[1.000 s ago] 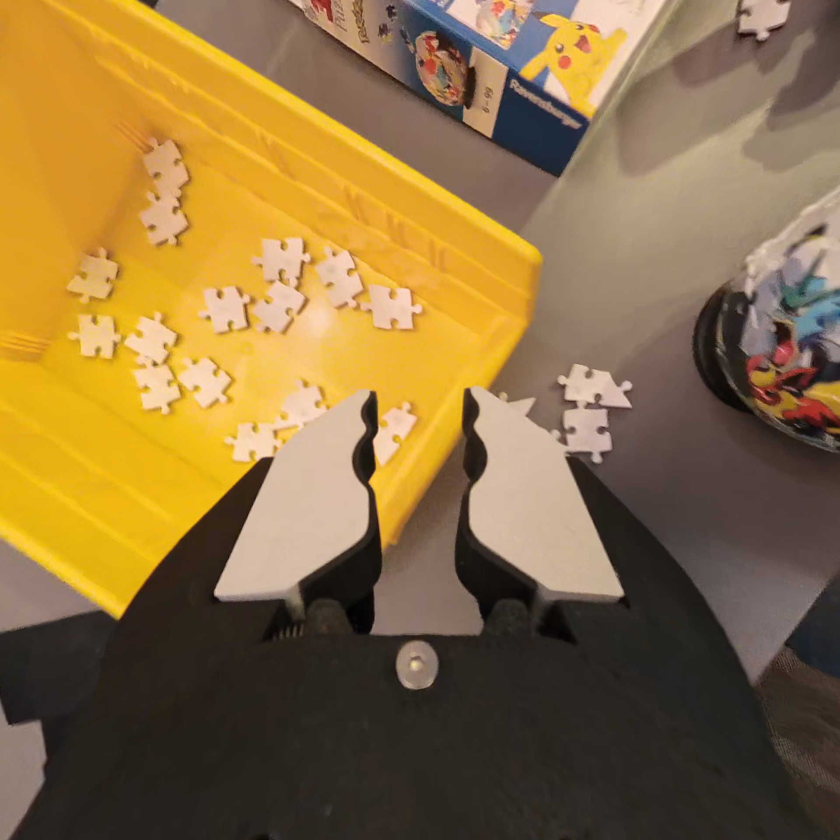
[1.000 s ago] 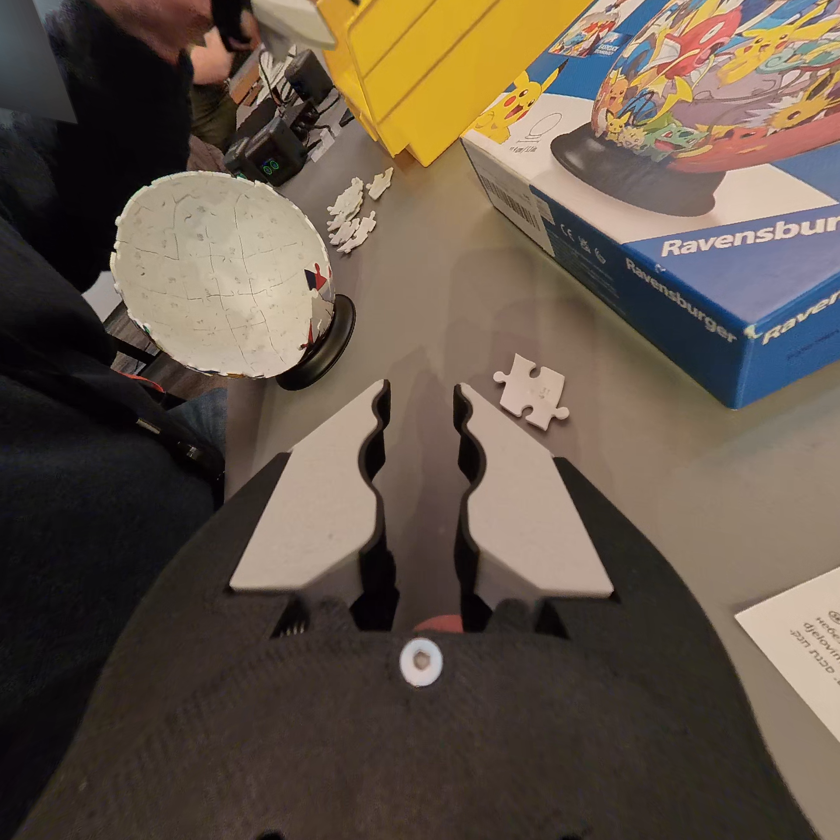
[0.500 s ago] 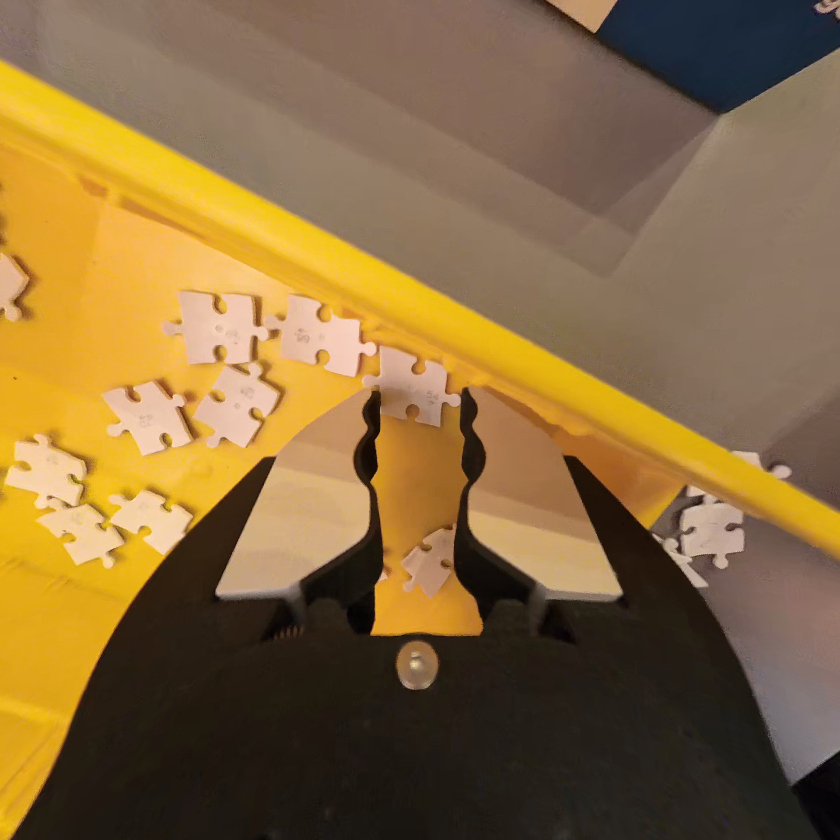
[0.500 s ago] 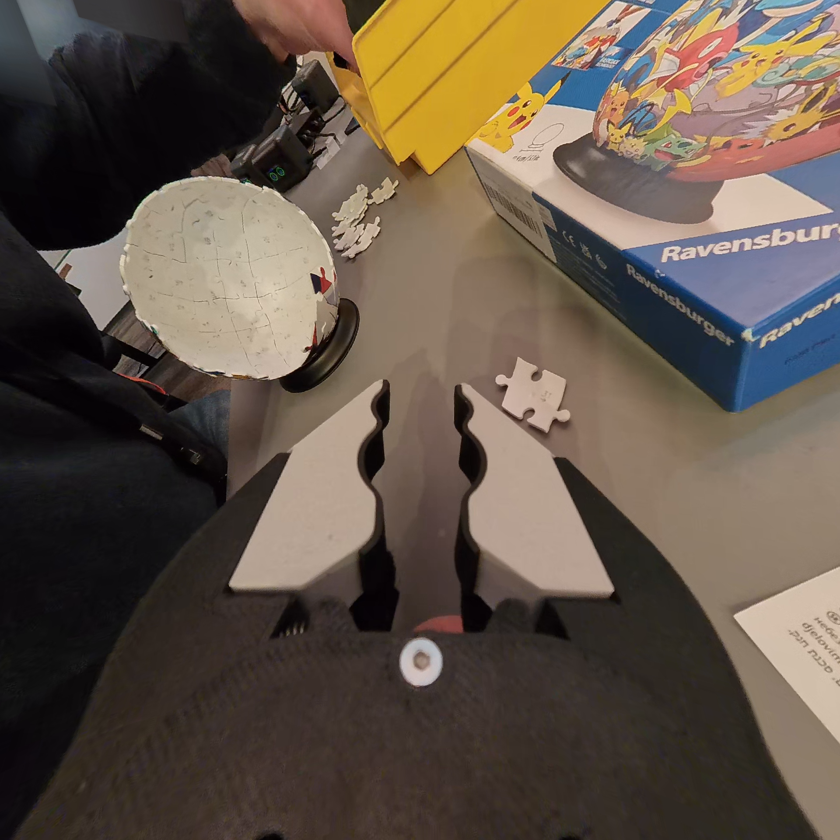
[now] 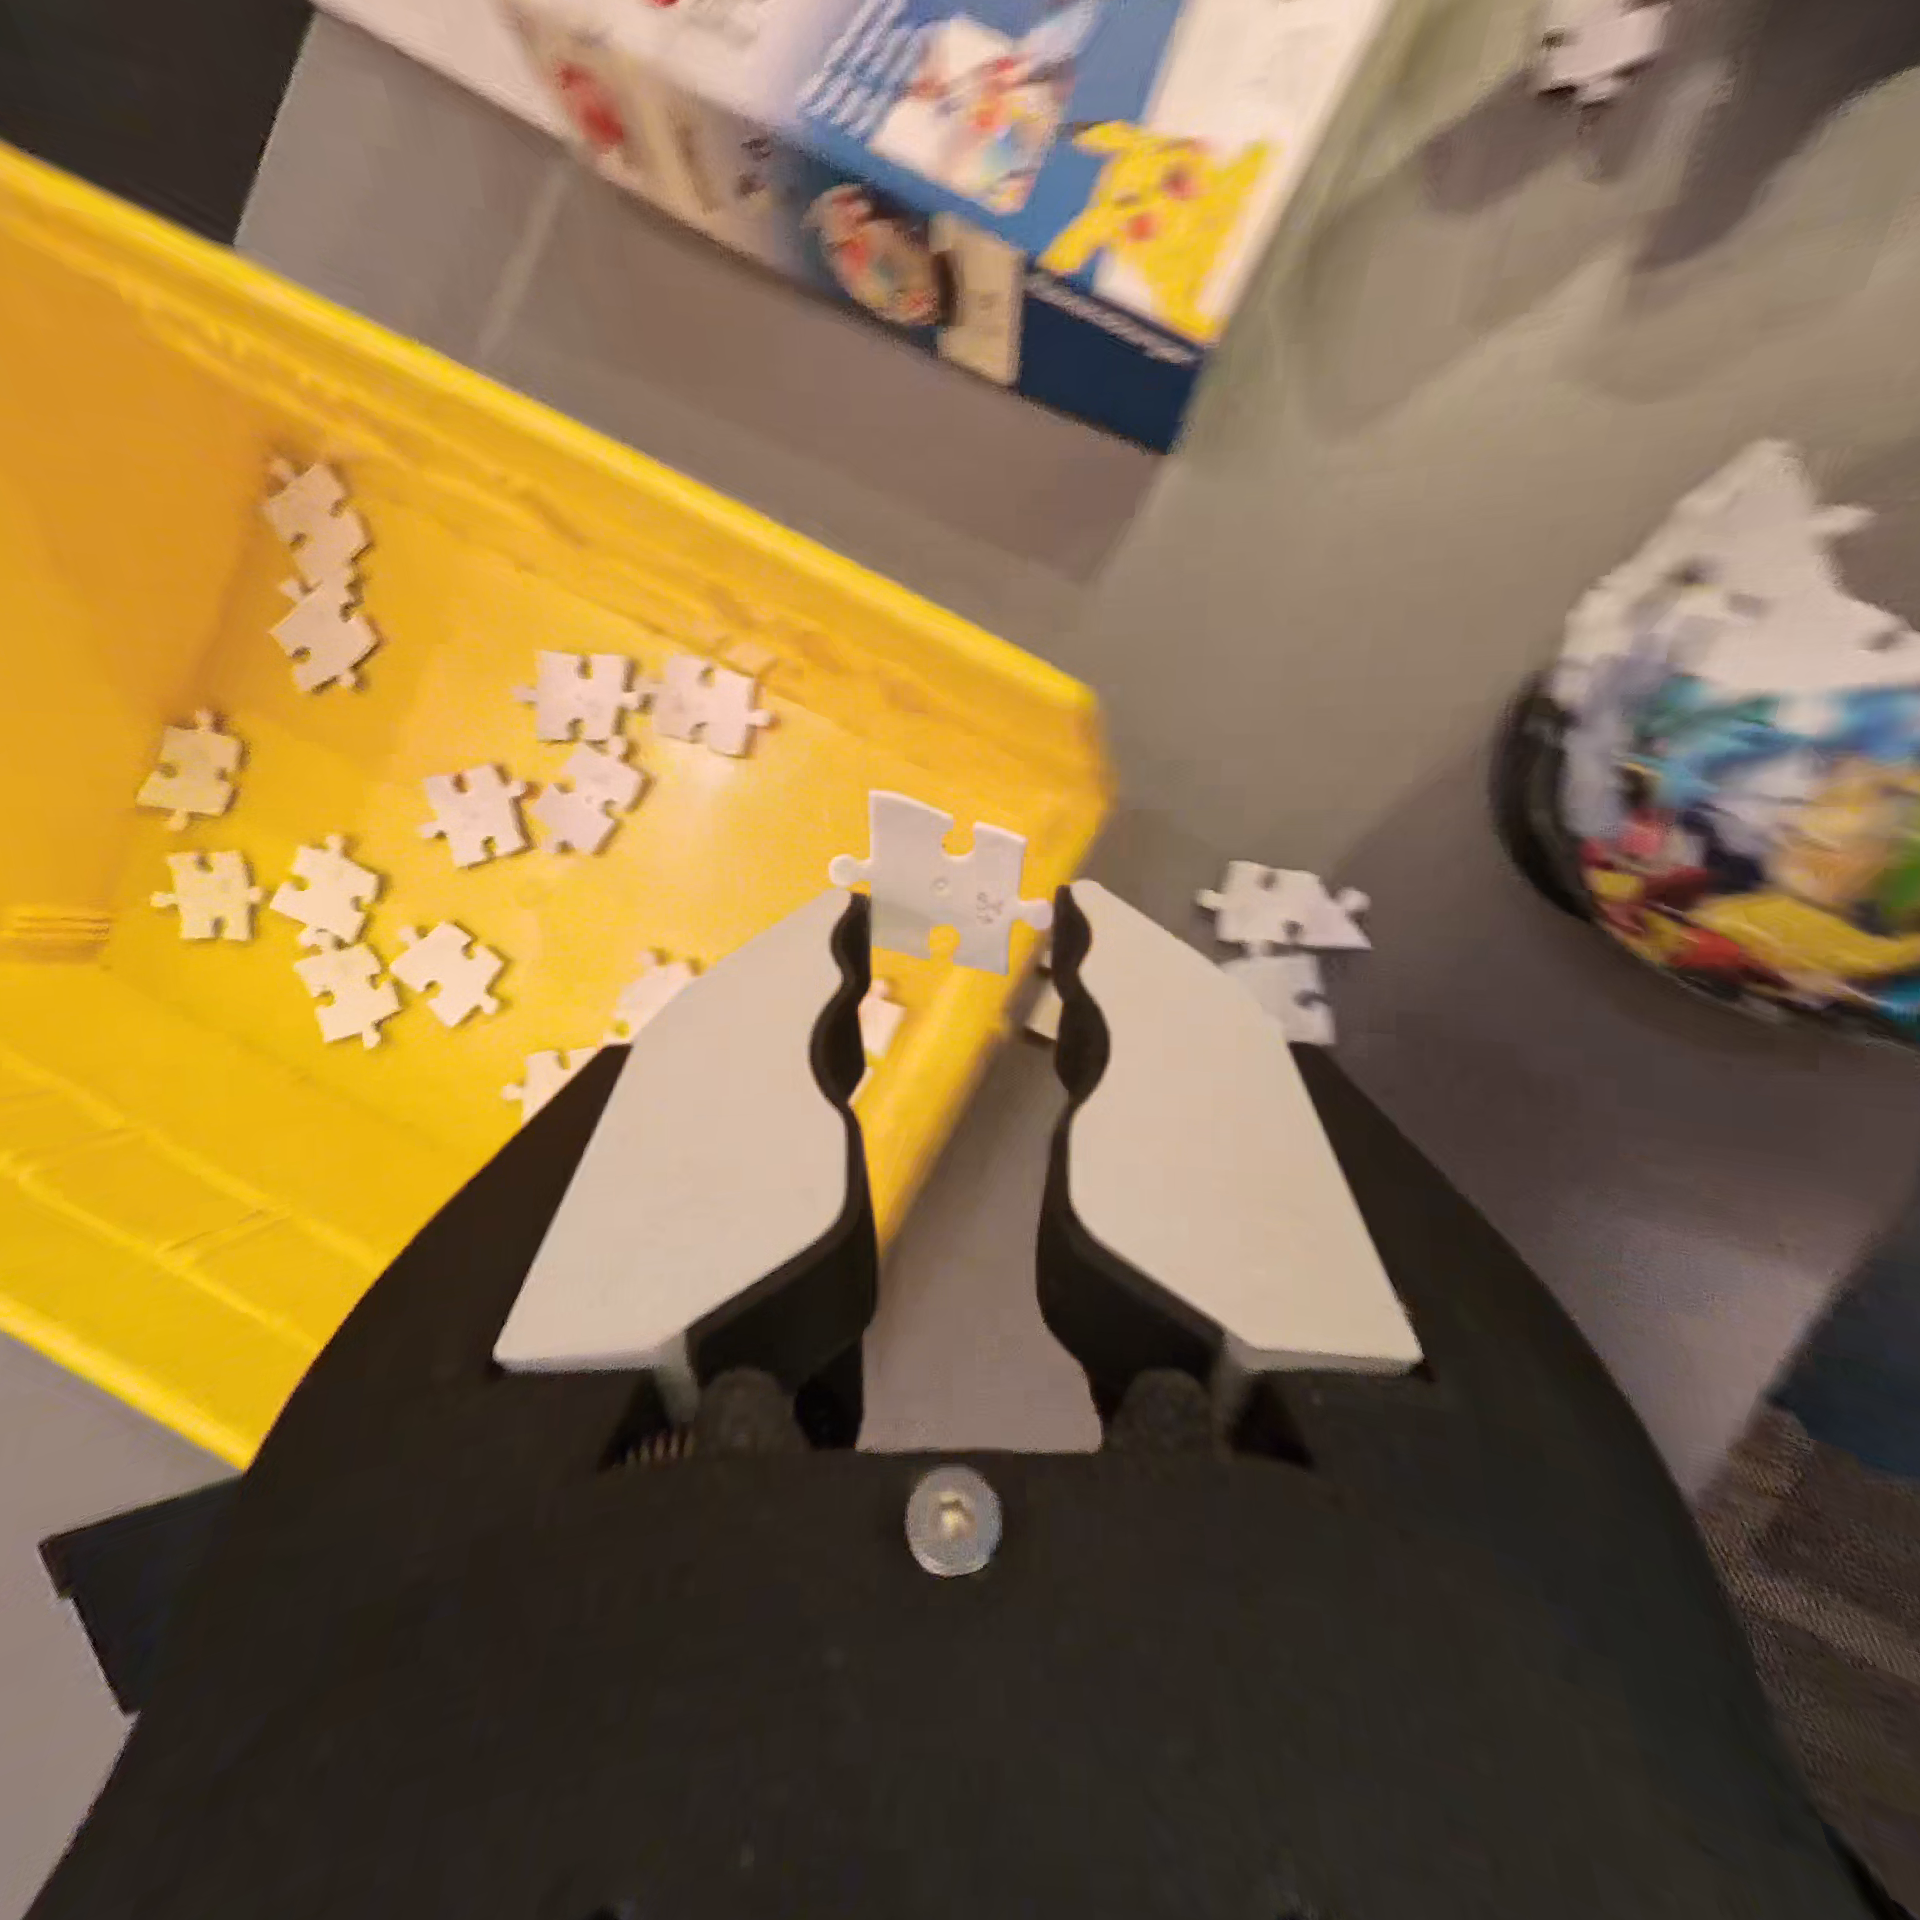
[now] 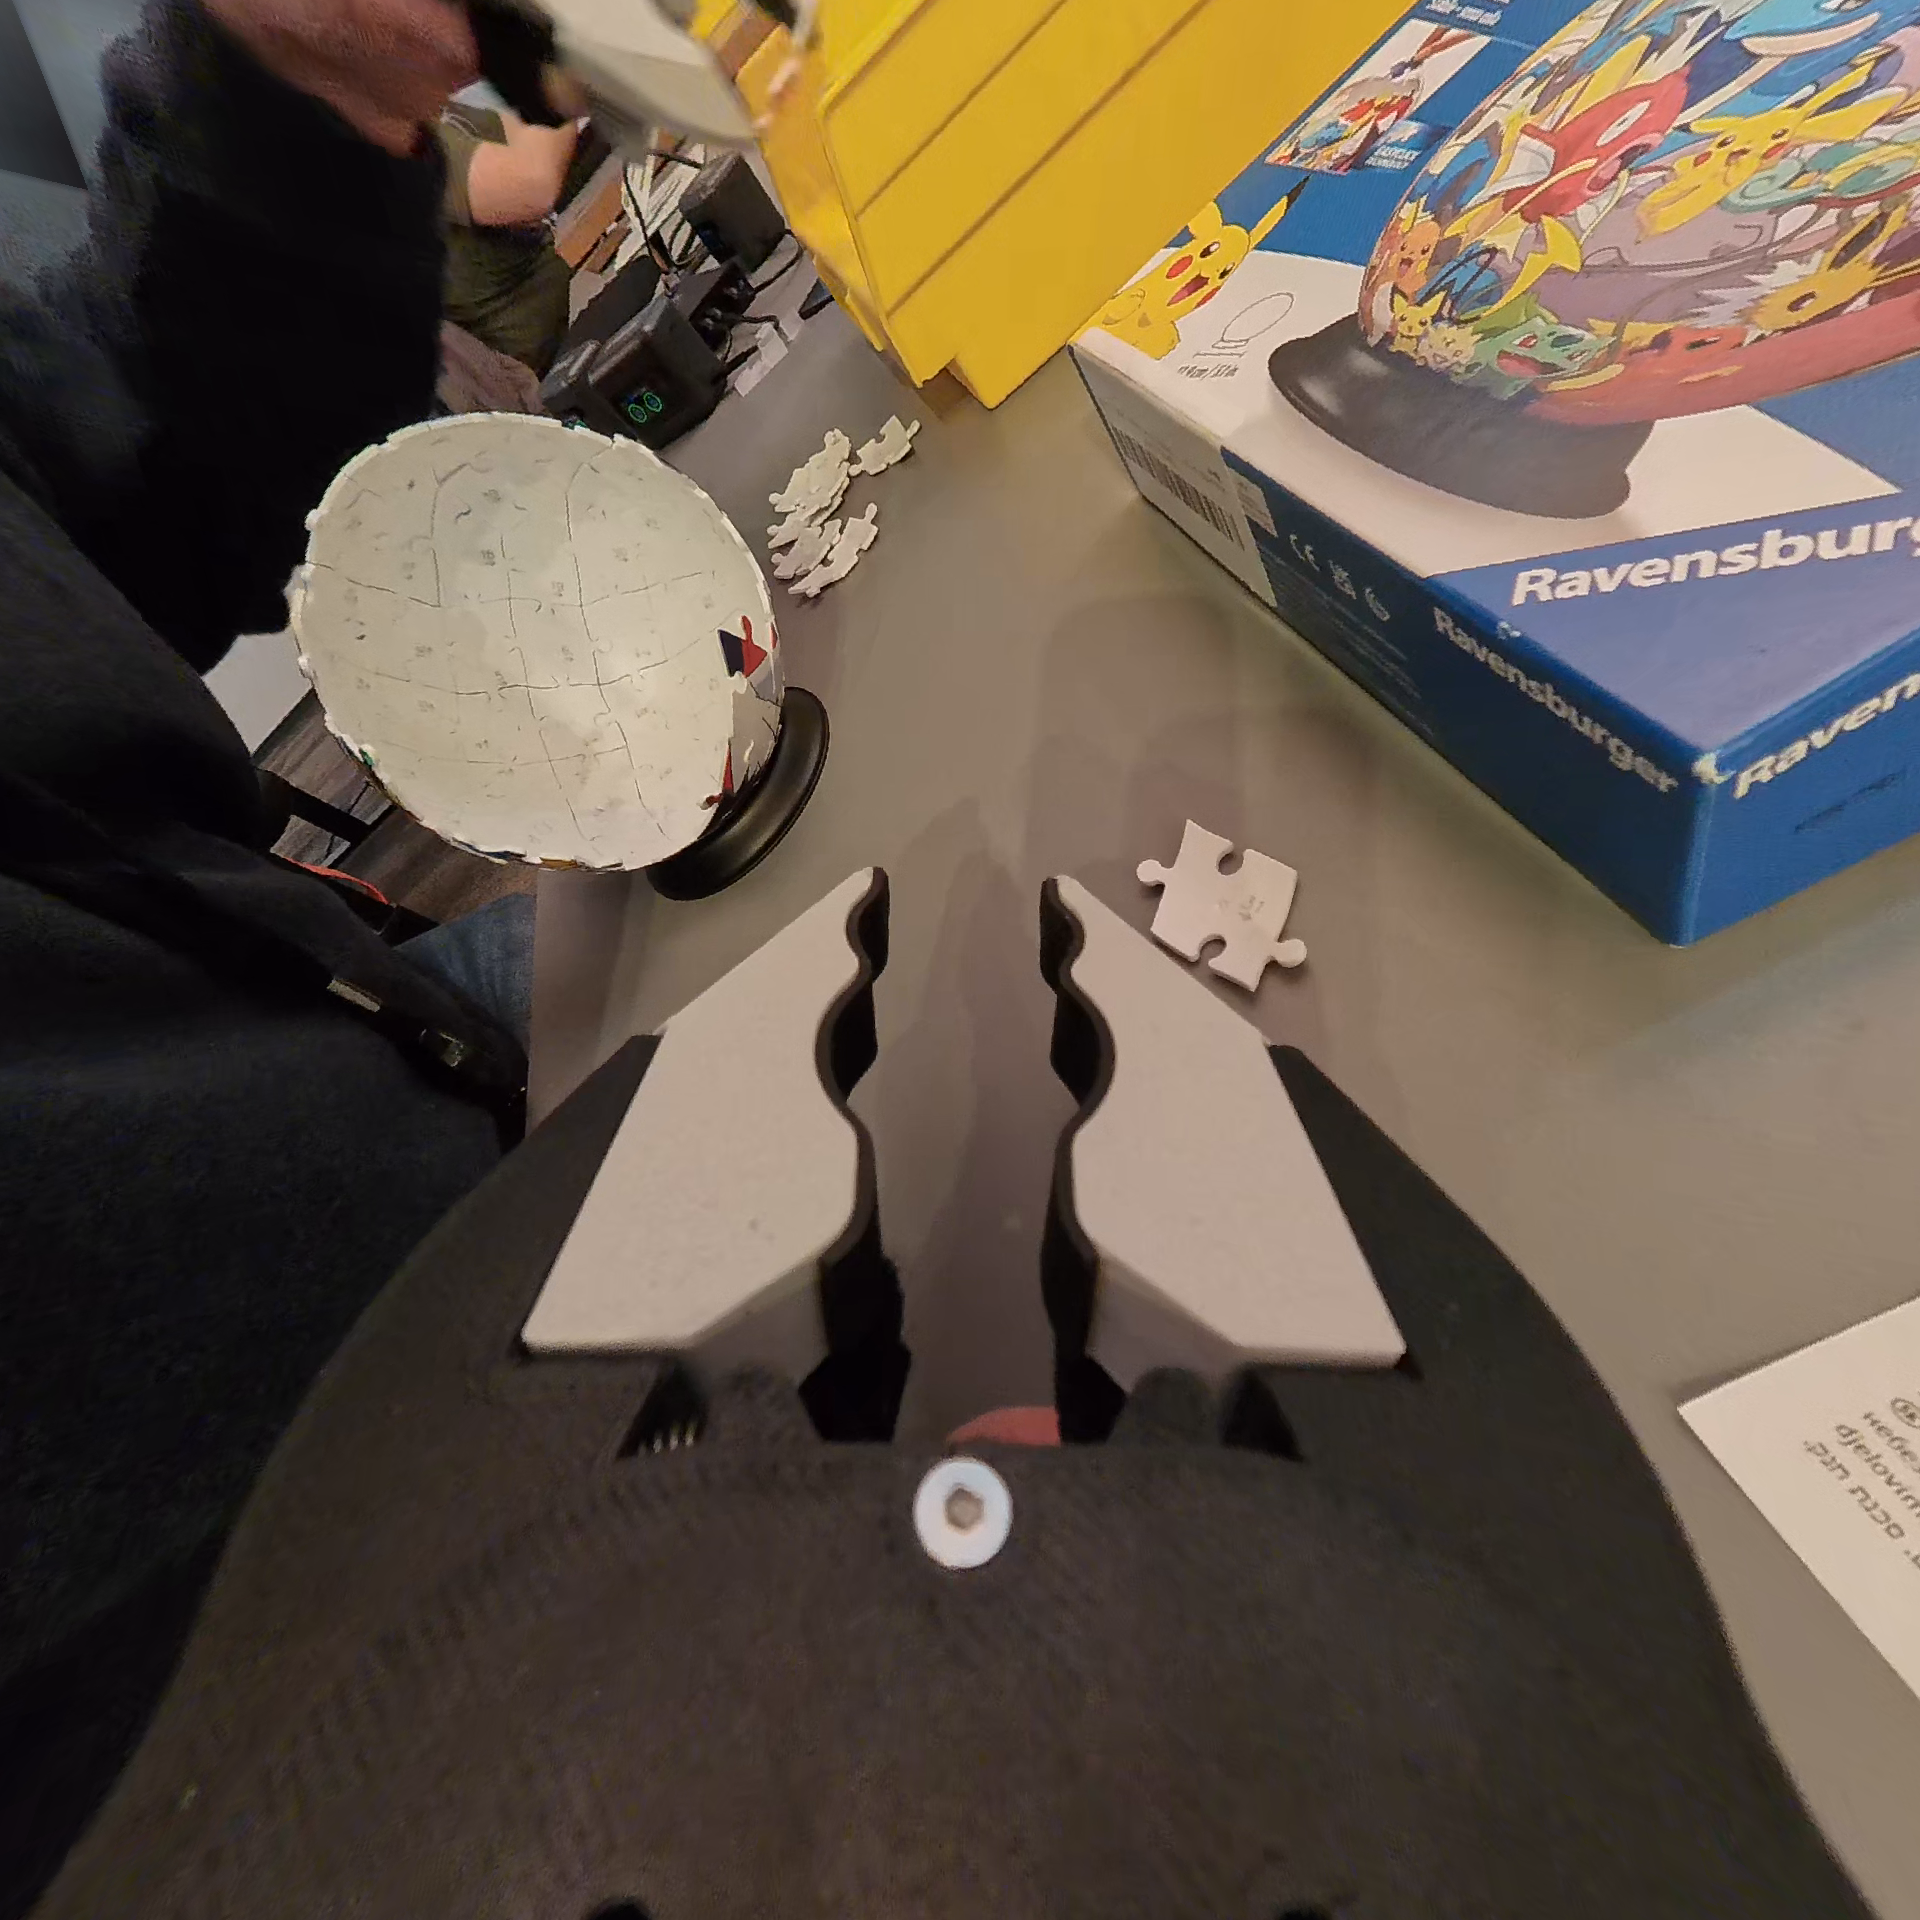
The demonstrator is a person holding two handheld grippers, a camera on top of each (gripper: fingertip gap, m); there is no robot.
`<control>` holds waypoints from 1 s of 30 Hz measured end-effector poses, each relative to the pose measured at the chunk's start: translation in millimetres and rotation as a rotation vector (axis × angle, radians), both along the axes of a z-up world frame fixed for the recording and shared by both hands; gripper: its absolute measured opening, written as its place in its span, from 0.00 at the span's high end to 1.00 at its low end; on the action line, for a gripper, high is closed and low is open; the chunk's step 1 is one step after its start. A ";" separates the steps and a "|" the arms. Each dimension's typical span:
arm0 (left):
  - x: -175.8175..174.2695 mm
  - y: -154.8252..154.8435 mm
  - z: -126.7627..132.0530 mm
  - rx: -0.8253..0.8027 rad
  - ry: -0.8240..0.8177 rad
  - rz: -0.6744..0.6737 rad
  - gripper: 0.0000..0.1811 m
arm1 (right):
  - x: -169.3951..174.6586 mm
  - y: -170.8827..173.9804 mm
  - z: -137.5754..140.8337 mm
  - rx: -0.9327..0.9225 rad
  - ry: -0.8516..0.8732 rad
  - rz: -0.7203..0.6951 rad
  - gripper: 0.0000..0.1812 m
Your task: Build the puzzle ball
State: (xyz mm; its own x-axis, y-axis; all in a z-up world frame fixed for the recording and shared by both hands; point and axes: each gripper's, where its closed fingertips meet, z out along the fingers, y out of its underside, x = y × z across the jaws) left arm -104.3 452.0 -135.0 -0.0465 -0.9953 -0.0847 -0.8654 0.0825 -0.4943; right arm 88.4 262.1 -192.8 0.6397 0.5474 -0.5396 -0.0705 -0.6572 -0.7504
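Yellow plastic bin (image 5: pixel 727 623): left of the left gripper, open side up, on the grey tabletop (image 5: pixel 1351 623). About fourteen white puzzle pieces (image 5: pixel 478 816) lie loose on its floor, blank side up; a few more are partly hidden by the gripper, so the count is rough.

Left gripper (image 5: pixel 954 914): above the bin's near right corner. Its two grey fingers stand narrowly apart and pinch one white puzzle piece (image 5: pixel 940 883) by its edges, lifted clear of the bin floor.

Pieces outside the bin: at least two white table pieces (image 5: pixel 1283 920) lie on the tabletop just right of the bin's corner.

Blue cardboard puzzle box (image 6: pixel 1558 520): one, behind the bin, lying flat.

Half-built puzzle ball (image 6: pixel 540 644): one, an open bowl of joined pieces, white inside and coloured outside, tilted on a black round stand (image 6: pixel 769 800), to the right of the bin and well apart from it.

Right gripper (image 6: pixel 966 899): near the ball's stand, fingers narrowly parted with nothing between them.

Single white piece (image 6: pixel 1231 914): one, flat on the tabletop just right of the right gripper's tips.

White paper sheet (image 6: pixel 1829 1475): one, at the right edge.
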 end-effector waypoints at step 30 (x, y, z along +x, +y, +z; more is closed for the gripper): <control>-48.2 71.7 -13.9 0.114 0.228 0.023 0.78 | 0.0 0.1 -0.2 -0.001 -0.001 0.000 0.85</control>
